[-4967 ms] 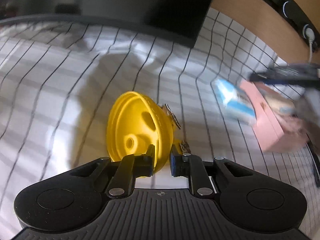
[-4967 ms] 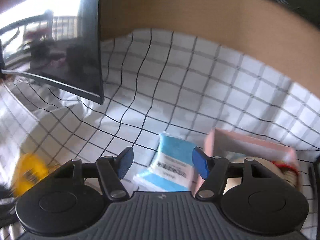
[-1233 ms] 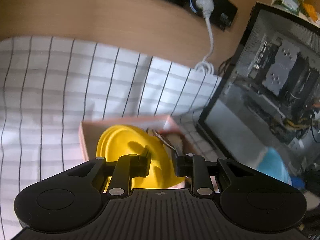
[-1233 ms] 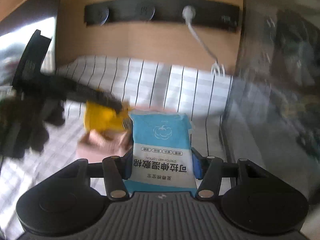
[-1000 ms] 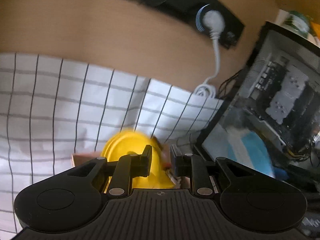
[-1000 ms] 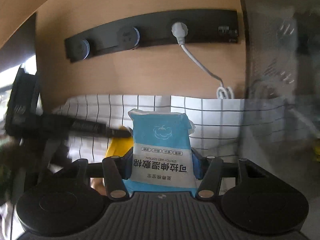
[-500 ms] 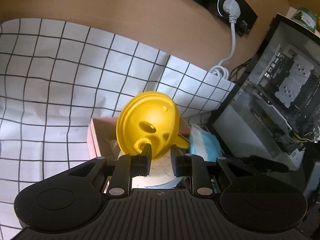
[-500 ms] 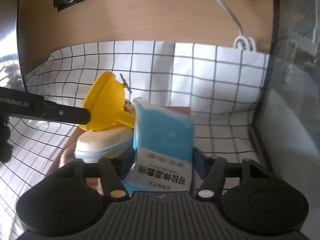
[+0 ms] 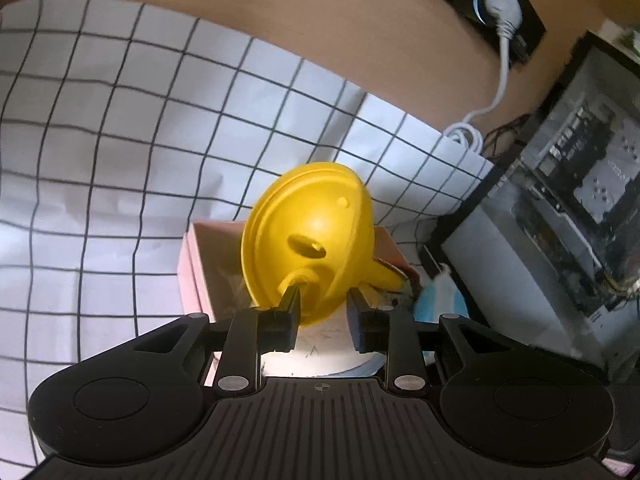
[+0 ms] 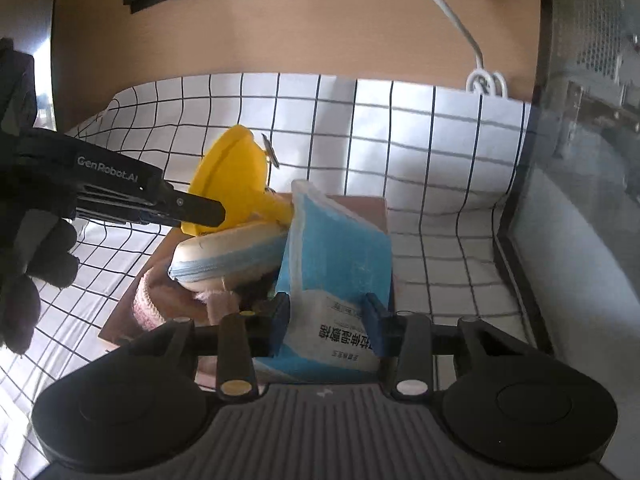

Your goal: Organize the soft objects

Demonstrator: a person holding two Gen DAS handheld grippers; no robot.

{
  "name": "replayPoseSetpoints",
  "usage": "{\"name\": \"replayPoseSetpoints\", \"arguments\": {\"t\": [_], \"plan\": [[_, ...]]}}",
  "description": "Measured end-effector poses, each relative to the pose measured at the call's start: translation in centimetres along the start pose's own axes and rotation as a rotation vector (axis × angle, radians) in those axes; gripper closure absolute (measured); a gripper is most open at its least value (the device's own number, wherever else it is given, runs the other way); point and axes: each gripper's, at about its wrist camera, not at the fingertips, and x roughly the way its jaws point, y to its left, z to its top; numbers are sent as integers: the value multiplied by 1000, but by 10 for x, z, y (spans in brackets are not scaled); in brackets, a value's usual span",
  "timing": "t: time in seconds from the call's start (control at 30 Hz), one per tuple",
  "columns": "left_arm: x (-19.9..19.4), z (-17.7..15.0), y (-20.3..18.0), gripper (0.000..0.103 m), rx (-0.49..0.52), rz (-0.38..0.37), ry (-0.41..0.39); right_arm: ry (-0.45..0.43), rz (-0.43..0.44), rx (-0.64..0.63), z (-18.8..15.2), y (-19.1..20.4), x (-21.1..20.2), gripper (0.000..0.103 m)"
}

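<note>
Over the pink box (image 10: 362, 210) on the checked cloth (image 9: 120, 128), both loads are being dropped in: the right gripper (image 10: 326, 326), jaws just narrowed, pinches the blue pack (image 10: 340, 264) at the right end, while the left gripper (image 9: 322, 310), jaws just loosening, barely grips the yellow funnel (image 9: 308, 248) at the far left, so next comes letting go.

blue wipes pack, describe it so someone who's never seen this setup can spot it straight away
Find the checked cloth below the wooden wall, then the pink box lying on it. The blue wipes pack leans into the box's right side, between the right gripper's fingers. It is the only blue, printed, flat packet; beside it sit a yellow funnel and a cream pouch.
</note>
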Motion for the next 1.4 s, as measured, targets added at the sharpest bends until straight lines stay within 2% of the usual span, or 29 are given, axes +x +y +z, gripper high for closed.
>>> {"name": "replayPoseSetpoints", "arguments": {"t": [0.2,0.27,0.4,0.53,0.63,0.8,0.83,0.97,1.13,1.2,1.3,1.37,1.4], "plan": [[5,1,9,72,-32,63,9,9,8,-25,0,-3,9,63],[7,1,10,71,-41,64,9,17,4,-32,2,-2,11,62],[4,1,4,76,-20,86,11,24,-5,-56,1,0,6,55],[-13,-5,-9,76,40,110,-23,19,6,-27,-3,-3,-8,49],[-28,-15,-22,76,86,115,-18,2,-13,-26,-7,-1,-22,46],[-57,-46,-39,76,134,133,-9,14,-35,16,-19,5,-43,43],[-62,-55,-42,76,138,145,-4,18,-43,26,-22,8,-47,40],[-78,-91,-49,76,118,274,24,44,-80,69,-41,21,-63,30],[-95,-149,-60,76,96,336,7,115,-122,76,-72,31,-68,26],[-93,-170,-64,76,98,360,19,150,-97,73,-83,30,-63,25],[-85,-191,-64,76,68,438,16,194,-53,35,-96,29,-49,25],[-82,-201,-65,75,57,458,-39,222,-31,17,-103,31,-40,17],[-80,-205,-68,75,78,474,-59,192,-31,-7,-106,33,-39,15]]}}
